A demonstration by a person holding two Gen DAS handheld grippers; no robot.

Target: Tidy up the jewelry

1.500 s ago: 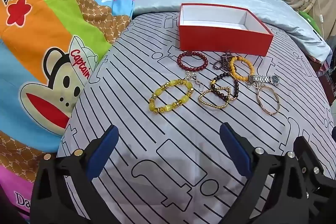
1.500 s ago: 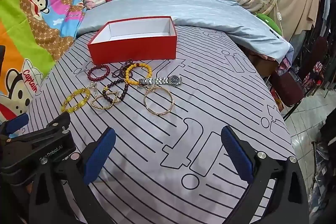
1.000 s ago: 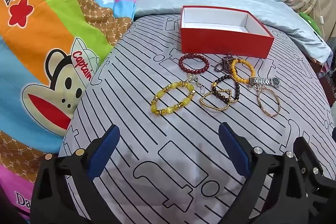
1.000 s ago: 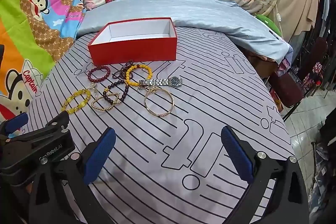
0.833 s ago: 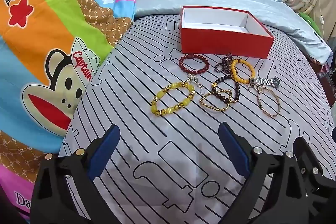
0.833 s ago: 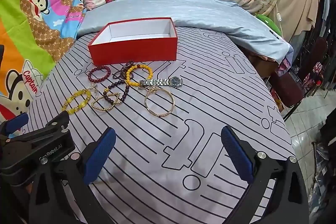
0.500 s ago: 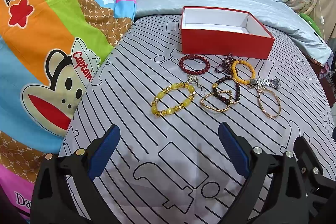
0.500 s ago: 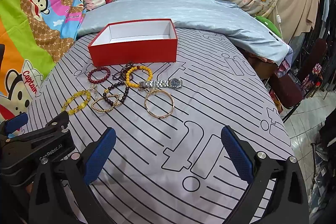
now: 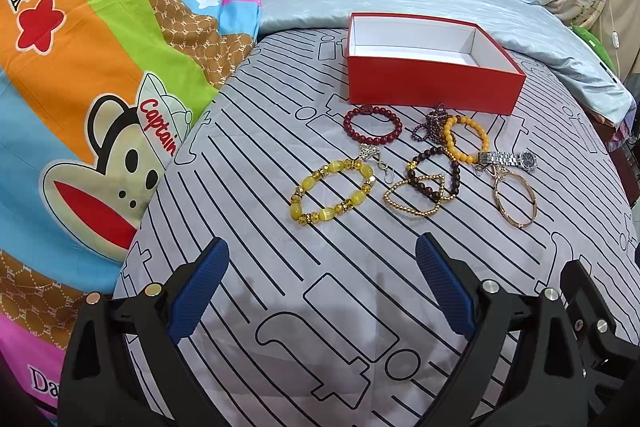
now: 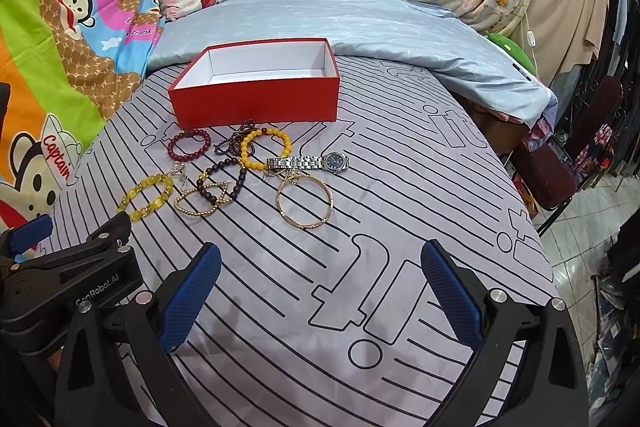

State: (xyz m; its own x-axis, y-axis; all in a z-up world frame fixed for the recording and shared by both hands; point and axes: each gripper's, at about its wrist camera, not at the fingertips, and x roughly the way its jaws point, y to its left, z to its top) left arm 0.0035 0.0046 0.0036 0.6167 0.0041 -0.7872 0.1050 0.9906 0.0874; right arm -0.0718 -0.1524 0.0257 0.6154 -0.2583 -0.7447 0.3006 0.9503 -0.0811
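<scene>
Both grippers are hovering low over the bed with the grey line-printed sheet (image 9: 248, 187), and compared with a second ago the jewellery is sitting slightly lower and nearer in each view, so both are creeping forward; nothing is grasped yet, and I judge the sorting has not begun. The left gripper (image 9: 322, 263) is holding its blue-padded fingers (image 9: 200, 287) wide apart and empty, and the right gripper (image 10: 320, 267) is doing the same. Just ahead of the left fingers, slightly toward the left one, the yellow glass-bead bracelet (image 9: 334, 191) is lying; beyond it the dark red bead bracelet (image 9: 372, 127) is resting against the front wall of the open red cardboard box (image 9: 432, 91). Ahead of the right fingers, the thin rose-gold bangle (image 10: 305, 205) and the silver metal wristwatch (image 10: 308, 161) are lying touching. The tangle of dark purple beads (image 10: 234, 143) beside the orange bead bracelet (image 10: 266, 148) is hard to separate, and the box floor is partly hidden by its near wall.
</scene>
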